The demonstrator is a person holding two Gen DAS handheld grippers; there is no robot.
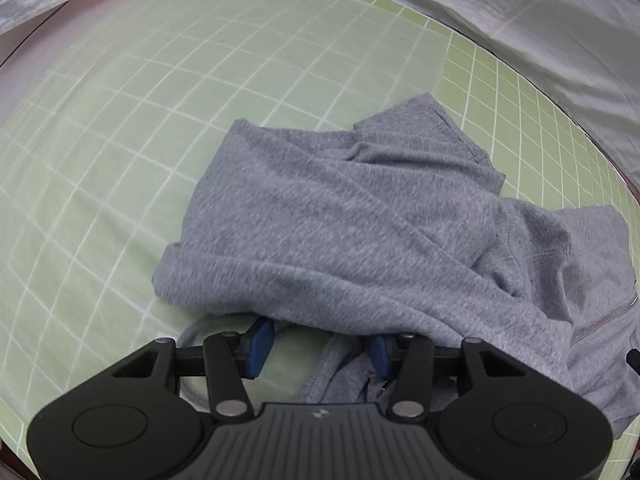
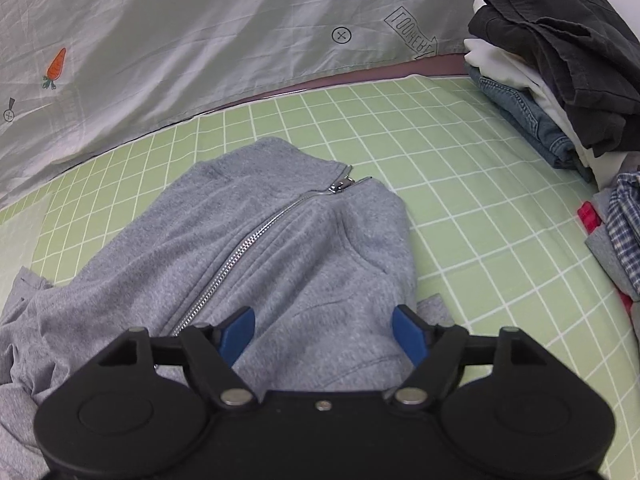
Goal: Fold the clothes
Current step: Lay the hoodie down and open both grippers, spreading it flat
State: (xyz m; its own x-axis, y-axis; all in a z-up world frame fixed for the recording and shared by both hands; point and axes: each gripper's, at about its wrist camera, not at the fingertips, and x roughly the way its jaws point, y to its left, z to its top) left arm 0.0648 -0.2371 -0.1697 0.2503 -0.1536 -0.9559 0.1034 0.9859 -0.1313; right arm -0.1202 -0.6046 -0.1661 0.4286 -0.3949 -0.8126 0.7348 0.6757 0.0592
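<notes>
Green grid mat [image 2: 460, 200] covers the work surface. Pale sheet [image 2: 200, 40] with an orange carrot print [image 2: 57, 65] lies along its far edge, with a printed crossed circle [image 2: 341, 35] and an arrow label [image 2: 412, 38]

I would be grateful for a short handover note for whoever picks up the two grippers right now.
Left hand-held gripper: open, holding nothing, fingers low at the near edge of the grey zip hoodie.
Right hand-held gripper: open, holding nothing, over the hoodie's front beside the zipper.
The hoodie lies rumpled on the green grid mat, partly folded over itself, zipper closed as far as it shows.
A stack of folded clothes sits at the mat's far right.
Done: no neat fold yet on the hoodie.
Left: smooth it, fold it, add it to the stack.
</notes>
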